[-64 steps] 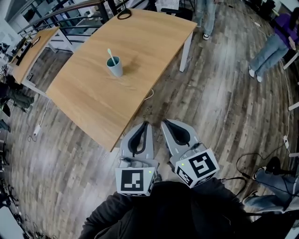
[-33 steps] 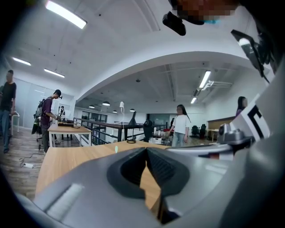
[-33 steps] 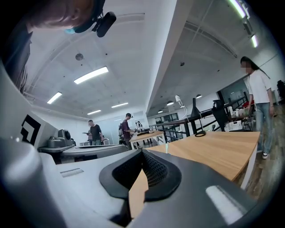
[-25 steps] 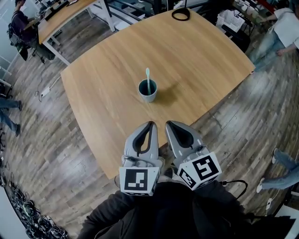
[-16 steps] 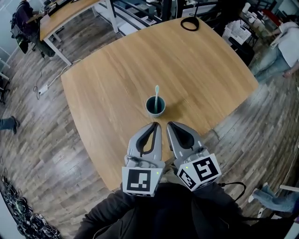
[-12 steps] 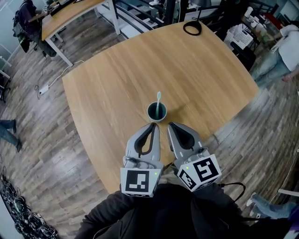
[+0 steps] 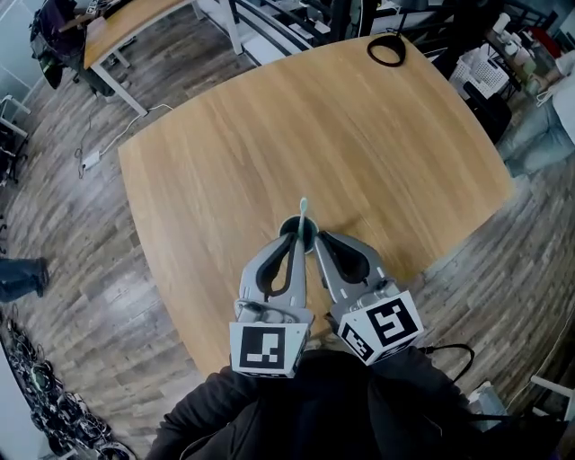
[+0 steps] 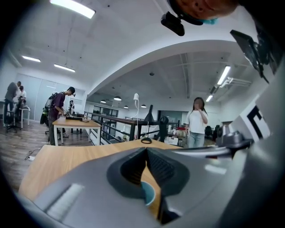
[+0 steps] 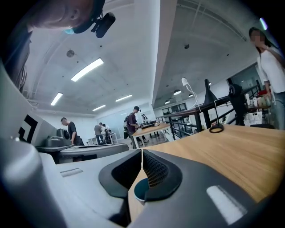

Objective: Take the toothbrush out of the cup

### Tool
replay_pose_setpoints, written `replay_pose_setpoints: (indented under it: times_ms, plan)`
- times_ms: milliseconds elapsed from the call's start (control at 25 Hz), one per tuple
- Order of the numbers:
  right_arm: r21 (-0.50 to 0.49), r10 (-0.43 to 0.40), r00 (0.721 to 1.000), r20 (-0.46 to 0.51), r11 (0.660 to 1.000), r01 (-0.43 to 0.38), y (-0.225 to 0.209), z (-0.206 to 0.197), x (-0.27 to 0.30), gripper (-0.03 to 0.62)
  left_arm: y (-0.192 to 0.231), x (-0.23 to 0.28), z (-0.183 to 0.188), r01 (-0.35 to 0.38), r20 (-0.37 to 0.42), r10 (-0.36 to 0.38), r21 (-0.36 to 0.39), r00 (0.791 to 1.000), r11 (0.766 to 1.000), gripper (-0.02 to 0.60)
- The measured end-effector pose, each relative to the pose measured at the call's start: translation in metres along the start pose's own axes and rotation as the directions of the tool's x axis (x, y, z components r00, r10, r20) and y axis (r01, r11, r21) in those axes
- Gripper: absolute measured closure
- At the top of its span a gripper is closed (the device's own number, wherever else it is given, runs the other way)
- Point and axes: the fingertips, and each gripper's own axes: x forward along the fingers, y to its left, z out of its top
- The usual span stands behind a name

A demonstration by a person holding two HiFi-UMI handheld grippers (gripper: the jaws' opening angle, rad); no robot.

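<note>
Toothbrush of pale mint plastic stands upright in the round dark teal cup on the light wooden table. The left gripper and right gripper hover side by side at the cup's near edge, each with its jaws pressed together on nothing.

Long ceiling strip lights lit the room brightly and evenly. On the bench the cup threw only a faint, soft shadow toward the right-hand edge, and the wood carried no hard glare. The floor showed a pale sheen. In the head view, straight lines bowed toward the corners. Both gripper views were ringed by a dark vignette, the nearest grey surfaces blurred and the far room sharper.
</note>
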Motion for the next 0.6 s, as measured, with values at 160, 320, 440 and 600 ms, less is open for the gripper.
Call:
replay_pose_setpoints:
  times_ms: [160,320,440,600]
  plan:
    - [0.019,0.032,0.999,-0.043,0.999,-0.031,-0.016,-0.012,0.016,0.563,0.009,0.021,-0.011,-0.036,-0.032,0.035,-0.021,0.999,0.999,0.574]
    - [0.034,0.055,0.995,-0.078,0.998,-0.052,-0.028,-0.021,0.033,0.543,0.028,0.036,-0.018,-0.093,-0.059,0.091,-0.023,0.994,0.995,0.574]
    - [0.041,0.080,0.990,-0.113,0.996,-0.076,-0.033,-0.032,0.049,0.477,0.040,0.045,-0.030,-0.120,-0.082,0.117,-0.036,0.990,0.992,0.574]
    - [0.053,0.102,0.981,-0.164,0.994,-0.094,-0.039,-0.044,0.066,0.439,0.053,0.056,-0.037,-0.153,-0.105,0.147,-0.044,0.984,0.987,0.573]
